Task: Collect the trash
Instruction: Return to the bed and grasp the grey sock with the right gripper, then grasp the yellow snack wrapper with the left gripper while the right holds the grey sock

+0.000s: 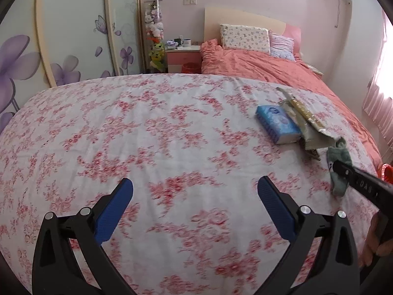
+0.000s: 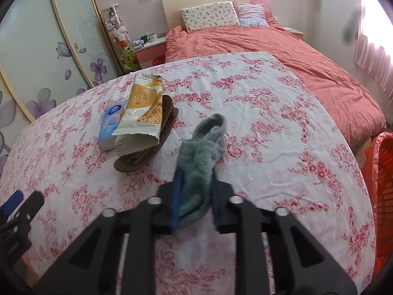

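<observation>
My right gripper [image 2: 195, 179] is shut on a fluffy grey-green sock [image 2: 203, 150] that lies on the floral cloth [image 2: 270, 127]; the sock also shows in the left wrist view [image 1: 340, 164]. To its left lie an opened yellow-and-white snack bag [image 2: 142, 113], a blue tissue pack [image 2: 110, 125] and a brown slipper [image 2: 147, 152] under the bag. In the left wrist view the tissue pack [image 1: 277, 124] and snack bag [image 1: 307, 123] lie at the far right. My left gripper [image 1: 195, 189] is open and empty above bare cloth.
An orange-red basket [image 2: 383, 196] stands at the right edge of the table. Behind the table are a bed with a salmon quilt [image 2: 282, 44], a nightstand [image 1: 183, 56] and wardrobe doors [image 1: 73, 36] on the left.
</observation>
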